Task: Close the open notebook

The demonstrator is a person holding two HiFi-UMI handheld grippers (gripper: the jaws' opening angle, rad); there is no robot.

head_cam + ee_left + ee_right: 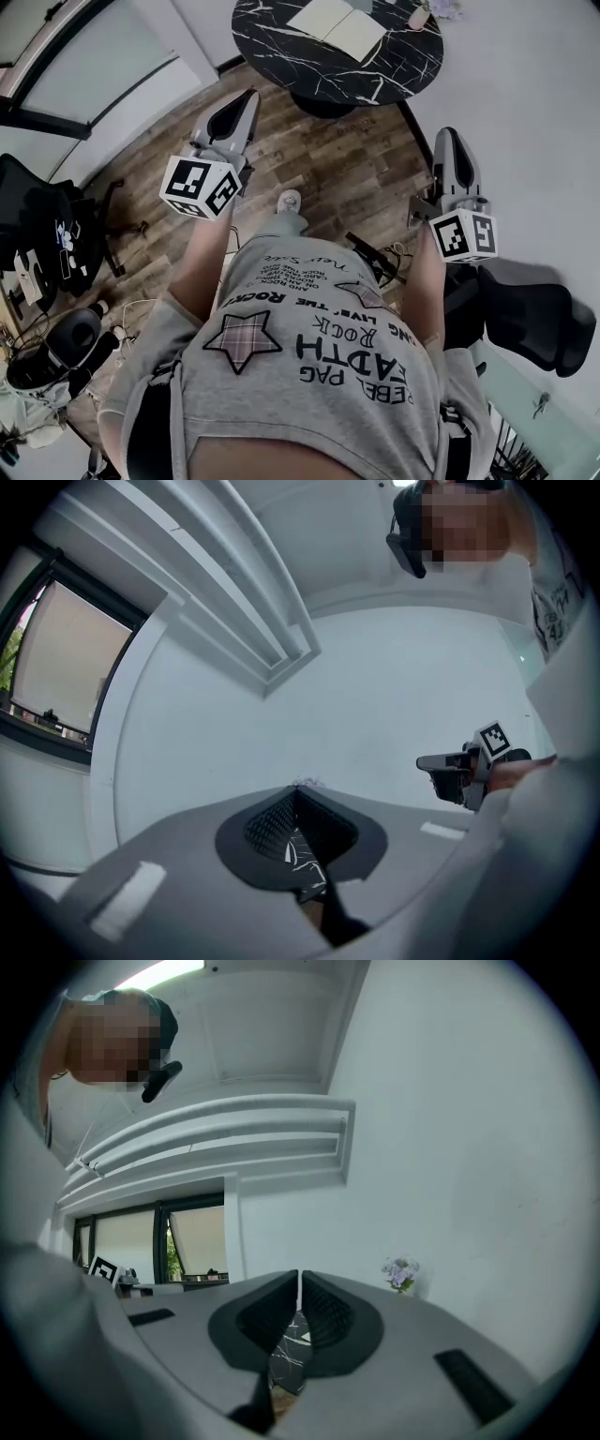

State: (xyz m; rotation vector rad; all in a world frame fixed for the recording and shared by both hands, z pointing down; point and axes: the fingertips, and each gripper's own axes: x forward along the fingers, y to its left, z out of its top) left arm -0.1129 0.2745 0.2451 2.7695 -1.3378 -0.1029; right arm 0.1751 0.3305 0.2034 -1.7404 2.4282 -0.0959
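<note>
The open notebook (337, 26) lies flat, cream pages up, on a round black marble table (281, 47) at the top of the head view. Both grippers are held level over the wooden floor, well short of the table. My left gripper (249, 94) points at the table's left rim, its jaws closed tip to tip and empty (297, 789). My right gripper (449, 133) hangs further right, also shut with nothing in it (299, 1274). A strip of the marble top (292, 1354) shows below the right jaws.
A small pot of purple flowers (401, 1272) and a pink cup (418, 17) stand at the table's far right. A black office chair (525, 314) is close on my right, and another dark chair with clutter (47, 234) on my left. Cables lie on the floor.
</note>
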